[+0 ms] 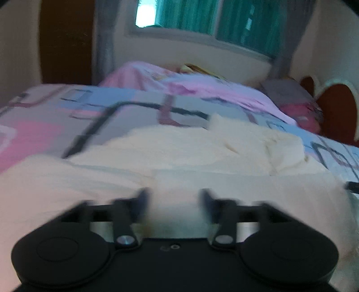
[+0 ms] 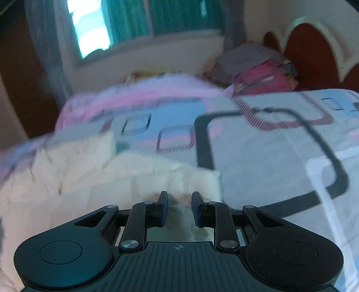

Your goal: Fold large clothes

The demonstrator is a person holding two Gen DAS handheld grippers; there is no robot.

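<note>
I am looking along the left gripper [image 1: 175, 197] at the bottom centre of its frame; its fingers are standing spread wide, blurred, with nothing pinched between them, only the cream garment [image 1: 170, 161] lying underneath. That garment is filling the lower half of the left view, spreading across the patterned bedspread [image 1: 67, 112], with a rumpled part showing at the centre right.

In the right view I am seeing the right gripper [image 2: 179, 209] at the bottom centre, its blue-padded fingers [image 2: 165, 211] sitting fairly close together with a bunch of cream cloth in the gap. The pads are appearing to nip an edge of the garment [image 2: 89, 179], though the cloth is blurred right at the tips. The garment is lying in the lower left of this frame, a folded corner ending just right of the fingers on the bedspread [image 2: 269, 168].

Farther back, a pink blanket [image 1: 202, 89] is lying bunched across the bed, a dark pink pillow [image 2: 264, 76] is sitting at the upper right, and a window with green curtains [image 1: 202, 18] is running along the top.
</note>
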